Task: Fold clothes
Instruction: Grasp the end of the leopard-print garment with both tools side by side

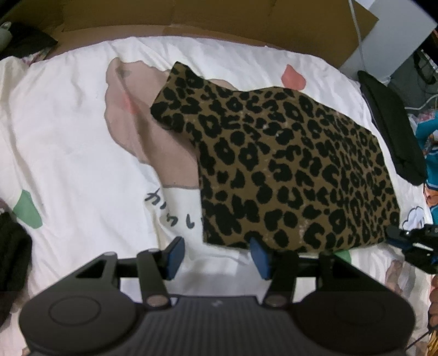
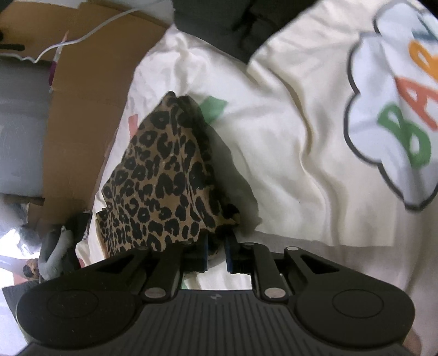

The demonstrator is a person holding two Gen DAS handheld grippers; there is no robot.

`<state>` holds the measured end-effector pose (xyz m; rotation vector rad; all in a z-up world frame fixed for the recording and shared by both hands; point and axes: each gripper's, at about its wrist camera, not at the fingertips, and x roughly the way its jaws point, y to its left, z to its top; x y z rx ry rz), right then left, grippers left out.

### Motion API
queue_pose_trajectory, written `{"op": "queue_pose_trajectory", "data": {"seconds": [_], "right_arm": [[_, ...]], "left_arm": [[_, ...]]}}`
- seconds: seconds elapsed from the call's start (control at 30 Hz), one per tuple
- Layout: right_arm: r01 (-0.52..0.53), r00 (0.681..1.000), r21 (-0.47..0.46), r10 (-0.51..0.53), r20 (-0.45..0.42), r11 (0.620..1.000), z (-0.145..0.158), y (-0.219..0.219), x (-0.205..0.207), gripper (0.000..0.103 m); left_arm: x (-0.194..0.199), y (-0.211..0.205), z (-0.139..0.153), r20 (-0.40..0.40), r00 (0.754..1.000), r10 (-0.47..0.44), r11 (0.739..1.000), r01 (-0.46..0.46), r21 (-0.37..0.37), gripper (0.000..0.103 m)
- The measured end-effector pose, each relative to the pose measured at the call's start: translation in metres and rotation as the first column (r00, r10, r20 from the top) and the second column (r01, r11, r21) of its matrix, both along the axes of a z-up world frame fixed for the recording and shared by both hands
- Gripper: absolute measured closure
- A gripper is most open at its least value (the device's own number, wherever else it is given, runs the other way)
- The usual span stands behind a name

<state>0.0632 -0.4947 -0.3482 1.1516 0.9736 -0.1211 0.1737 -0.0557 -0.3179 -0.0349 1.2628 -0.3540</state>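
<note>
Leopard-print garment [image 1: 287, 164] lies on the white printed bedsheet [image 1: 76, 153], partly folded, one narrow part sticking out toward the cardboard [image 1: 219, 22] at the far edge; my left fingers [image 1: 216, 257] stand apart, nothing between them, just short of the garment's near hem, right pad touching or almost touching it, can't tell which; my right fingers [image 2: 216, 256] are nearly together, clamped on a corner of the garment [image 2: 164, 180], which rises off the sheet in a bunched peak; black clothes [image 1: 394, 131] lie at the bed's right side.
</note>
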Motion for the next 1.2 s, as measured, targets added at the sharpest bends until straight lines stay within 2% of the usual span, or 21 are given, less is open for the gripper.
{"op": "queue_pose_trajectory", "data": {"seconds": [0.13,0.23,0.33,0.43,0.53,0.7,0.93,1.0,1.07,1.13,1.17,1.2], "right_arm": [[-0.008,1.000,0.040,0.009,-0.013,0.999,-0.009,0.005,-0.003,0.071],[-0.023,1.000,0.056,0.024,-0.006,0.998,-0.012,0.010,0.000,0.071],[-0.018,1.000,0.054,0.019,-0.009,0.998,-0.014,0.010,0.004,0.071],[-0.010,1.000,0.060,0.011,-0.010,0.998,-0.017,0.008,0.007,0.070],[-0.016,1.000,0.058,0.016,-0.010,0.998,-0.018,0.008,0.008,0.070],[-0.016,1.000,0.062,0.017,-0.009,0.998,-0.020,0.006,0.008,0.068],[-0.013,1.000,0.050,0.014,-0.006,0.999,-0.020,0.009,0.009,0.069],[-0.006,1.000,0.048,0.006,-0.009,0.999,-0.020,0.010,0.009,0.069],[0.001,1.000,0.046,-0.001,-0.011,0.999,-0.019,0.010,0.008,0.069],[0.012,1.000,0.048,-0.011,-0.012,0.999,-0.018,0.009,0.006,0.070],[0.017,1.000,0.050,-0.017,-0.012,0.999,-0.017,0.008,0.005,0.070],[0.021,1.000,0.049,-0.020,-0.011,0.999,-0.017,0.007,0.004,0.070]], "left_arm": [[0.003,0.000,-0.003,-0.012,1.000,0.005,1.000,-0.006,-0.021,0.047],[0.006,0.000,-0.008,-0.039,0.999,0.018,0.999,-0.020,-0.040,0.048],[0.013,0.008,-0.016,-0.108,0.991,0.082,0.990,-0.093,-0.101,0.048],[0.020,0.019,-0.027,-0.195,0.963,0.188,0.963,-0.220,-0.158,0.050],[0.023,0.025,-0.035,-0.242,0.936,0.257,0.937,-0.303,-0.175,0.051],[0.022,0.024,-0.038,-0.249,0.908,0.338,0.904,-0.387,-0.182,0.051],[0.015,0.004,-0.036,-0.205,0.881,0.426,0.884,-0.454,-0.112,0.049],[0.014,0.004,-0.036,-0.220,0.866,0.449,0.870,-0.479,-0.114,0.053],[0.013,0.007,-0.037,-0.245,0.846,0.473,0.850,-0.511,-0.124,0.065],[0.011,0.014,-0.039,-0.280,0.821,0.497,0.826,-0.547,-0.139,0.082],[0.010,0.017,-0.039,-0.290,0.815,0.502,0.819,-0.556,-0.144,0.087],[0.009,0.019,-0.039,-0.292,0.814,0.502,0.817,-0.558,-0.149,0.087]]}}
